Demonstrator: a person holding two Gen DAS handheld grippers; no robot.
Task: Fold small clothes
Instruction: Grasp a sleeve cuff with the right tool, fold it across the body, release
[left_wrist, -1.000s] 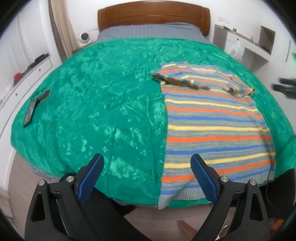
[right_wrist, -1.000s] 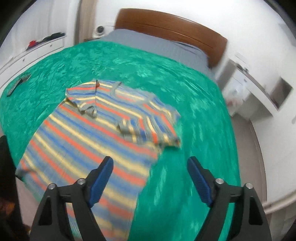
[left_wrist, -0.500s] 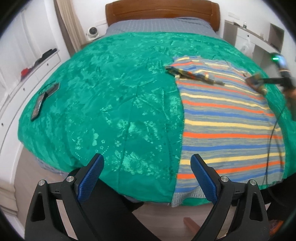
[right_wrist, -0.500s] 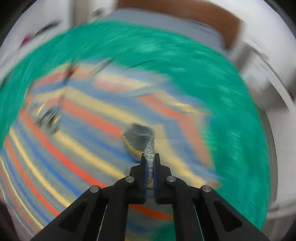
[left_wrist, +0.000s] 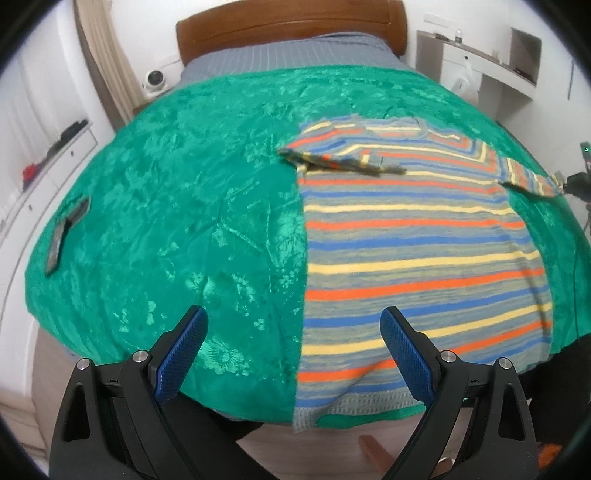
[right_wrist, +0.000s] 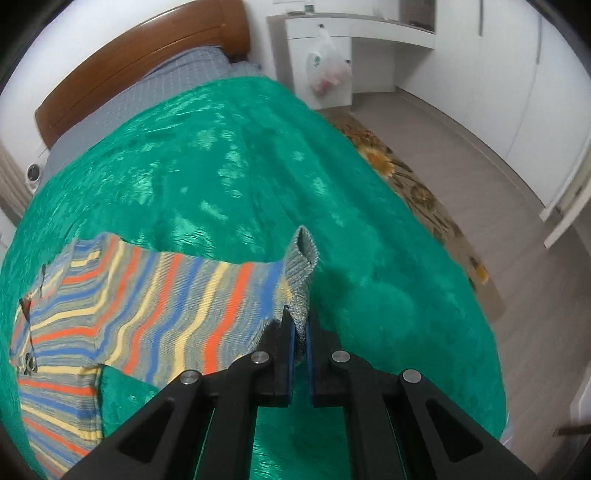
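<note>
Garment: a striped sweater in orange, yellow, blue and grey lies flat on the green bedspread, on the right half of the bed as the left wrist view shows it; its ribbed hem hangs just over the near edge of the bed.
Left sleeve: folded across the chest near the collar, lying as a narrow band.
Right sleeve: stretched out sideways from the body, lifted off the bedspread at its far end.
Right tool: closed on the grey ribbed cuff of that sleeve; the cuff stands up above the pads as a small loop (its opening shows green behind it). In the left wrist view this tool appears at the far right edge, with the sleeve end just beside it.
Left tool: jaws wide apart, nothing between the blue pads; it hangs over the near edge of the bed, one pad above bare bedspread, the other above the sweater's lower part.
Bed: wooden headboard at the far end, grey sheet showing above the green cover.
Other things: two dark flat objects on the bedspread's left side, well apart from the sweater; a white plastic bag hanging at a white desk; a patterned rug on the floor beside the bed.
</note>
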